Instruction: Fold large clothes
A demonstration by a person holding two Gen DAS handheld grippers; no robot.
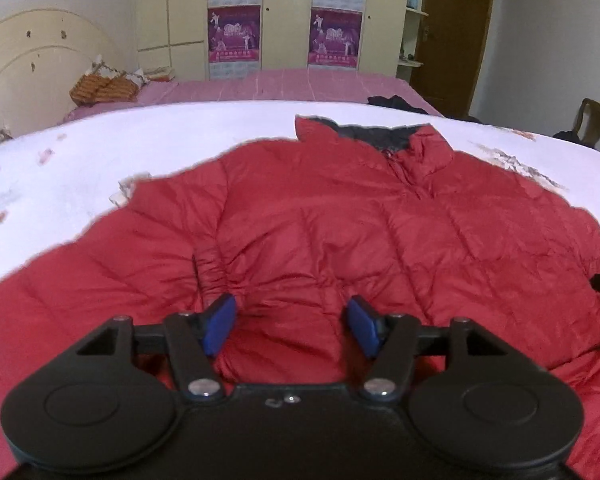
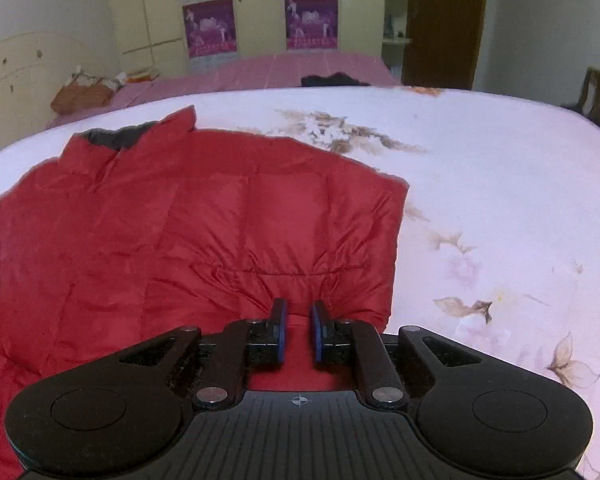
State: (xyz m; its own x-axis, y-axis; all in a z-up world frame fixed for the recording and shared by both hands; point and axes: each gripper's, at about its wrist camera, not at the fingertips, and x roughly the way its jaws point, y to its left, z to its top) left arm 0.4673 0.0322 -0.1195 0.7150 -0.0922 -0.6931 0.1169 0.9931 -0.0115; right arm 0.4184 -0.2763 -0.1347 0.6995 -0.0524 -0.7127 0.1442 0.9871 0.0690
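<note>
From the left wrist view, the left gripper (image 1: 292, 326) hangs over the near part of the red quilted puffer jacket (image 1: 340, 232), which lies spread on the bed with its dark-lined collar (image 1: 380, 136) at the far side. The blue pads (image 1: 220, 324) stand wide apart with nothing pinched between them, and a gathered cuff or hem band of the jacket lies just beyond the tips. To my eye the step in hand is laying a folded part down and letting go; done well, the left gripper should lift clear without dragging the slippery shell, so the puffy fold does not spring back. The jacket rests on a white floral bedspread (image 1: 100, 148); beyond it runs a pink striped sheet (image 1: 300, 84), a cream headboard (image 1: 28, 68) to the left, a wardrobe with purple posters (image 1: 234, 40), a brown door (image 1: 452, 36) and a wooden chair (image 1: 596, 124) to the right.

From the right wrist view, the right gripper (image 2: 298, 328) is nearly closed, and red fabric fills the narrow gap between its pads, so it appears to be gripping the jacket's near edge. The folded side shows a straight edge (image 2: 396, 240) against the bedspread. I would keep that grip low and the edge square before releasing. Pale flowers are printed across the bedspread to the right.
</note>
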